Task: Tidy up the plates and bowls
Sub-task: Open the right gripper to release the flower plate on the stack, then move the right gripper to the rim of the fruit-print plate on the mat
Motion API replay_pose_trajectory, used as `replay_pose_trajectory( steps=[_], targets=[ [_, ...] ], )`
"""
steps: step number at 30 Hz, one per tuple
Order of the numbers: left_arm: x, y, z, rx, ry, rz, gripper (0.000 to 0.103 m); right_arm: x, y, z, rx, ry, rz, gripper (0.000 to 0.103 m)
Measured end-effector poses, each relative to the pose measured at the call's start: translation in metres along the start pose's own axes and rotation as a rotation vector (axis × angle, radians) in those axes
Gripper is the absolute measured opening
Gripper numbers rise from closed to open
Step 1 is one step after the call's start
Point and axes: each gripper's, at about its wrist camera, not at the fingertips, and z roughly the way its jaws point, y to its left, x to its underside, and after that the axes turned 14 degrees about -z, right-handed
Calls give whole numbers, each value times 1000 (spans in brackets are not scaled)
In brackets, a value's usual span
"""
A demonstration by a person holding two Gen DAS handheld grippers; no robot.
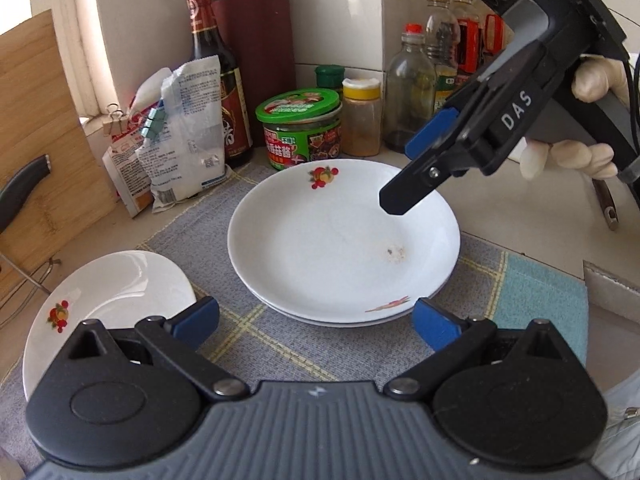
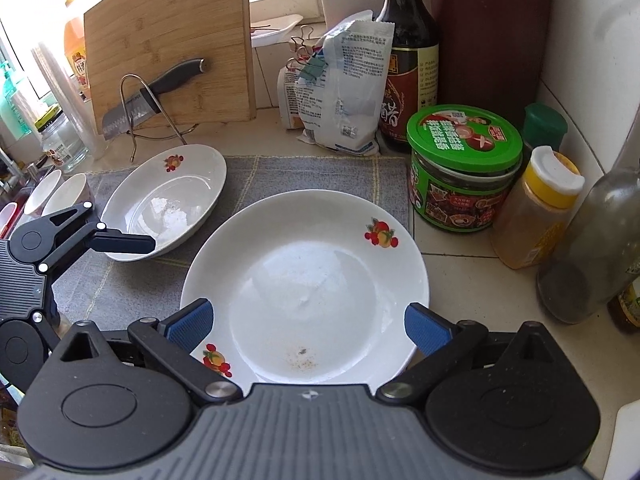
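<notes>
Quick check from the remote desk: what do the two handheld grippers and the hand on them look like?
Both match: the left gripper and right gripper have ribbed grey bodies, black linkage arms with silver pivots, and blue finger pads. The right one's side reads "DAS", with a black cable behind. The gloved hand wears a pale glove.

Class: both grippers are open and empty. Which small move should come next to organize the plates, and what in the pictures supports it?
Probably the left gripper should swing to the lone white fruit-print plate on the grey checked mat and close on its rim. That plate sits apart from the stacked white plates, over which the right gripper hovers open, holding nothing.
</notes>
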Motion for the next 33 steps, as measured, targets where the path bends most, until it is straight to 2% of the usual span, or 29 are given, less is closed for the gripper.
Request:
replay_pose_trajectory(
  steps=[3,7,19,22,26,33],
  targets=[
    [1,4,-14,-46,-29,-49,102,-3,9,-2,3,-28,-19,103],
    [9,14,-31,-166,-52,-112,102,-9,26,-3,17,-67,-47,103],
    [63,66,-88,-401,-110,-434,102,-19,105,-3,71,-168,-134,103],
    [76,74,-100,-414,-115,-447,102,-23,123,0,45,-181,-112,103],
    [88,78,-113,-445,-117,-412,102,-27,149,5,33,-177,-106,103],
    [100,89,-111,-410,-108,-379,102,-30,180,10,19,-144,-104,103]
  ],
)
